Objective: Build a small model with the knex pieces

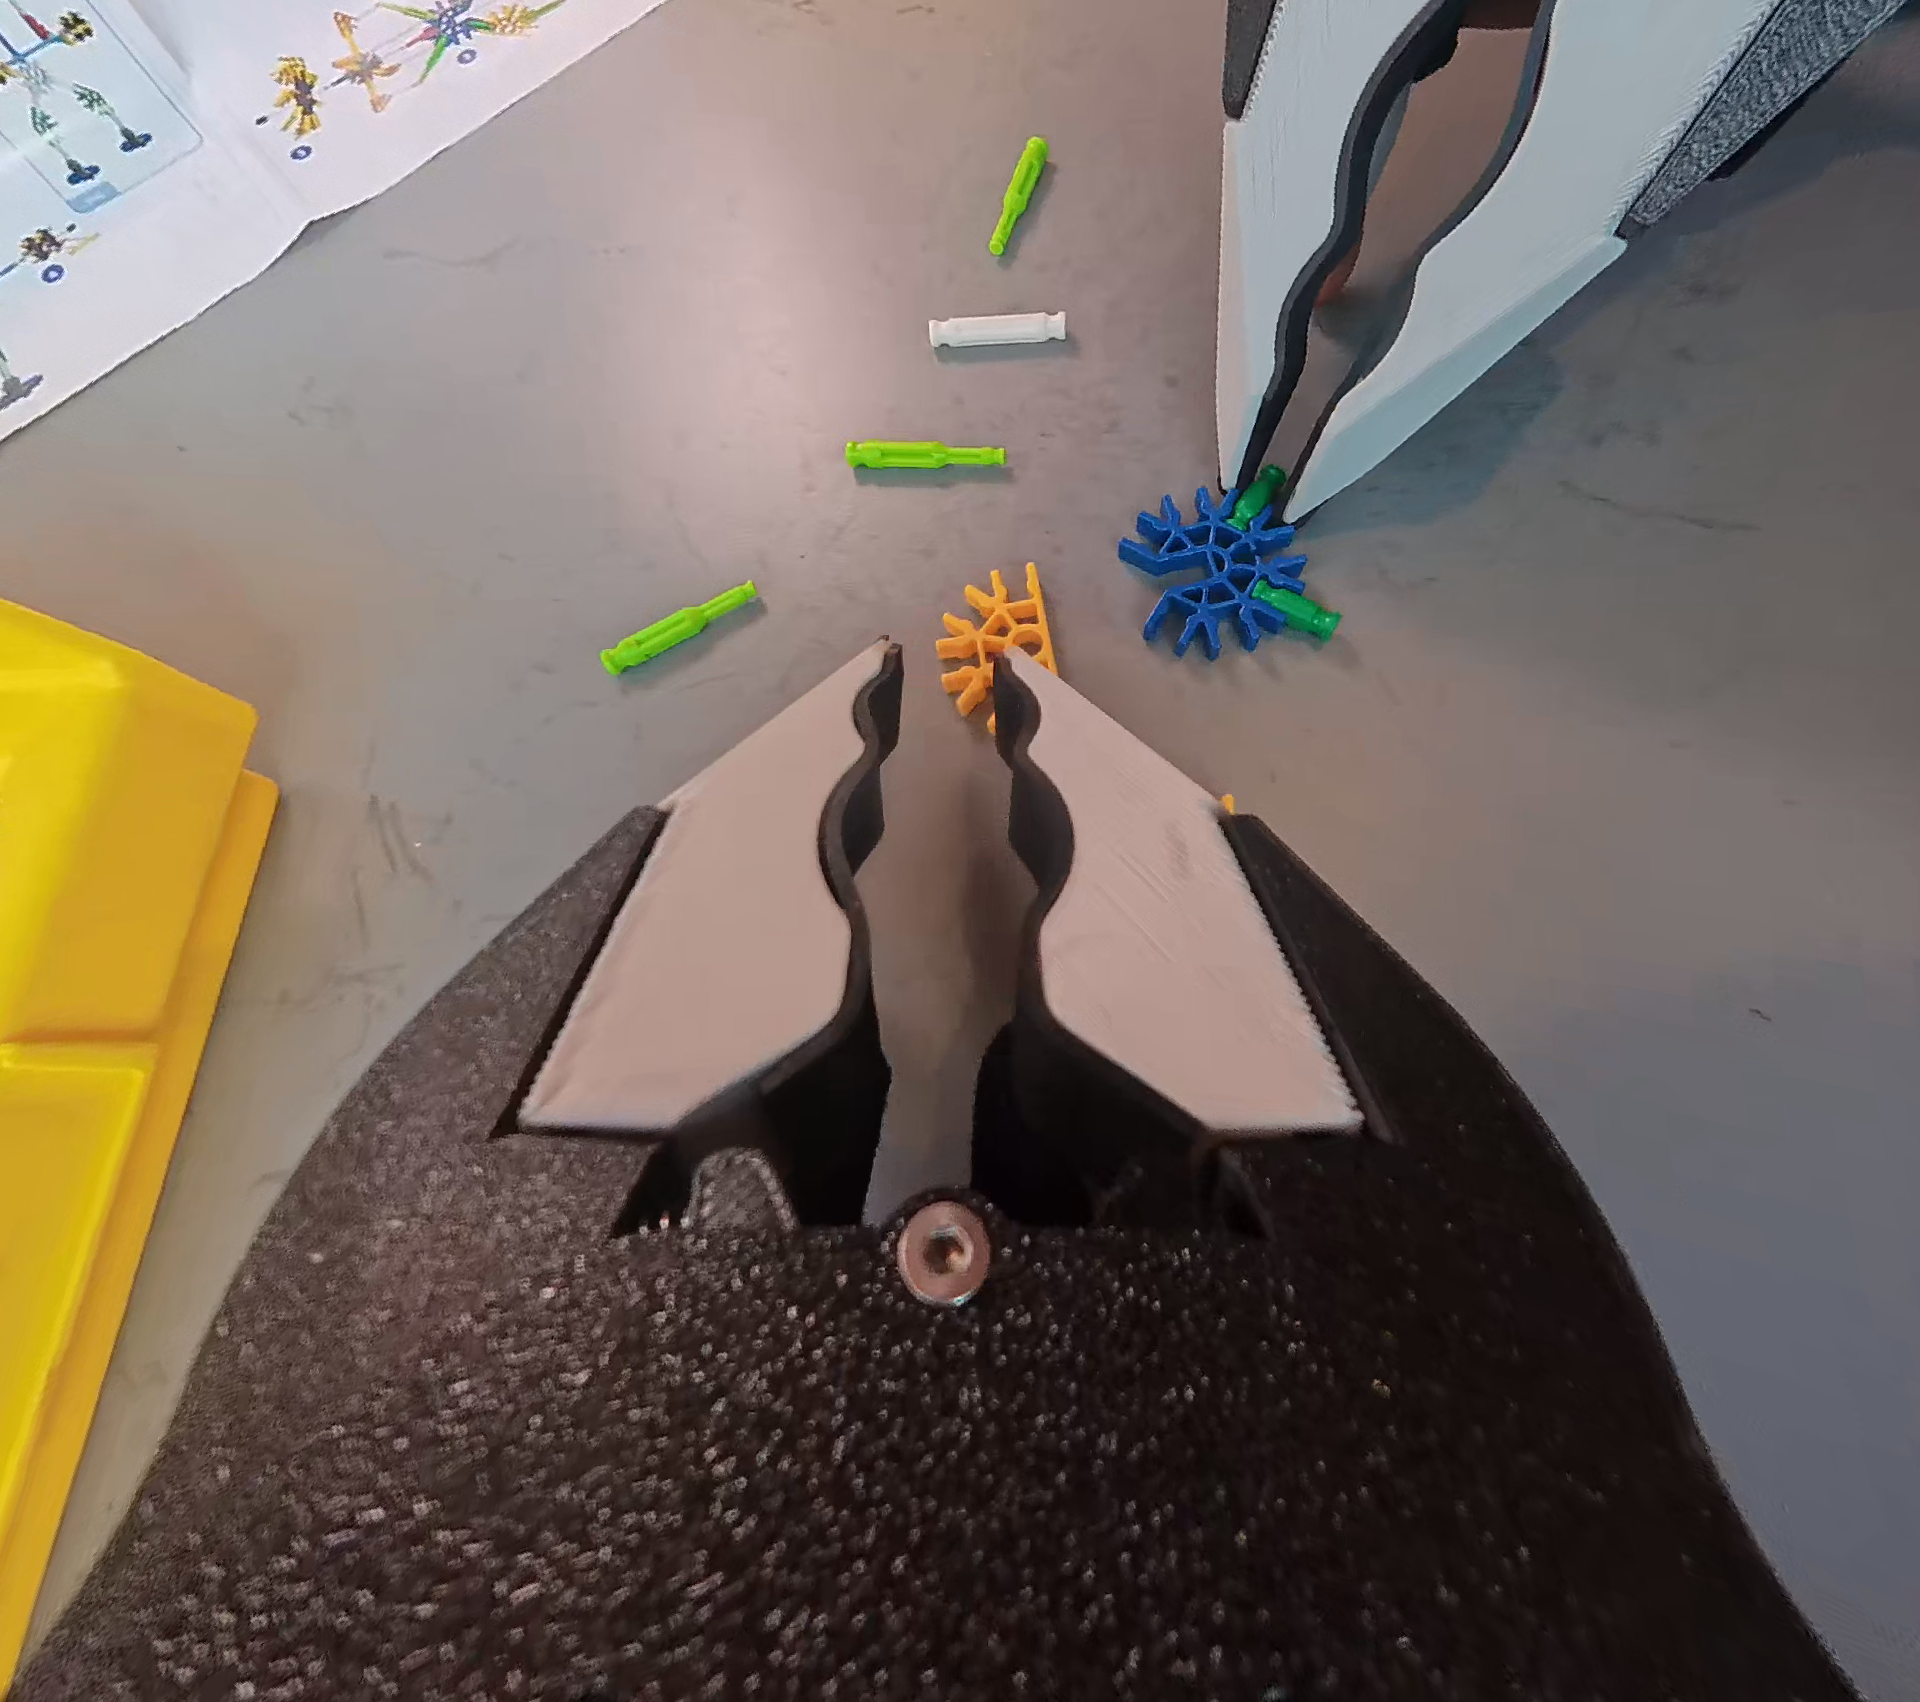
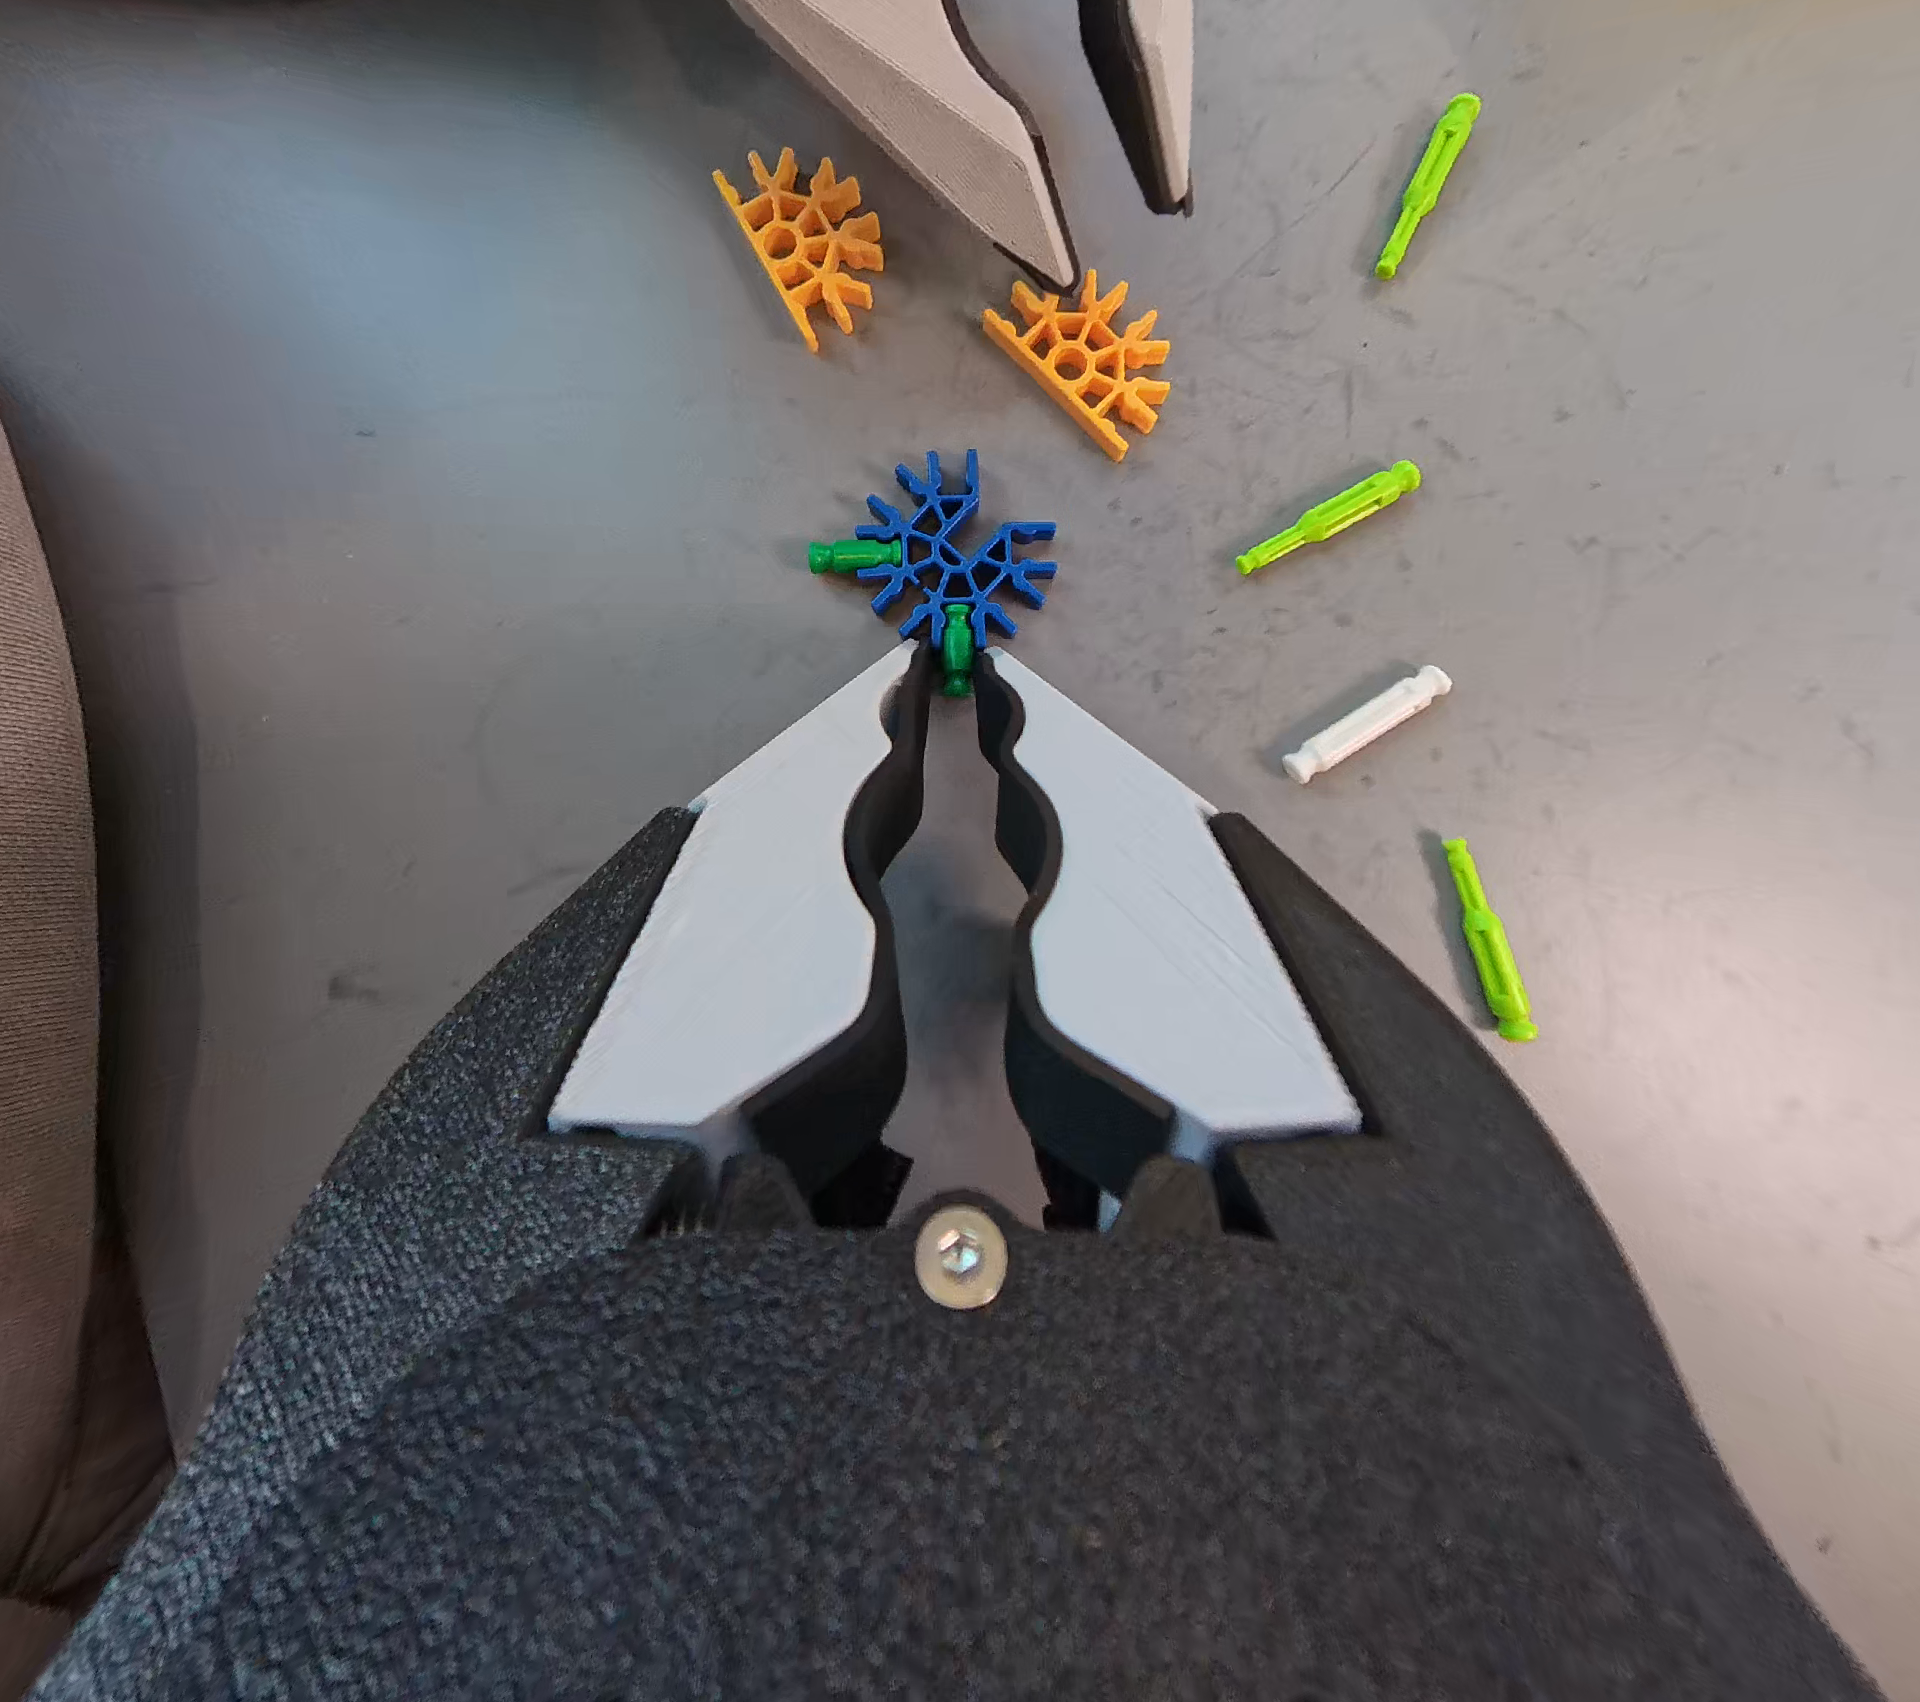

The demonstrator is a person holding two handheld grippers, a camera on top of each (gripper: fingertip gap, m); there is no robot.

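From the right wrist view, low centre, the right hand-held gripper (image 2: 951,663) pinches a dark green peg (image 2: 955,650) plugged into the blue connector (image 2: 951,556) on the bench (image 2: 416,302); the peg's long axis points back into the jaws. At upper right, the left hand-held gripper (image 2: 1117,239) is spread, one tip touching an orange connector (image 2: 1086,364).

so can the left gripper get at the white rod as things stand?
Probably yes. The left gripper is open and empty, one fingertip near an orange connector. The white rod lies alone on the table, with bare surface between.
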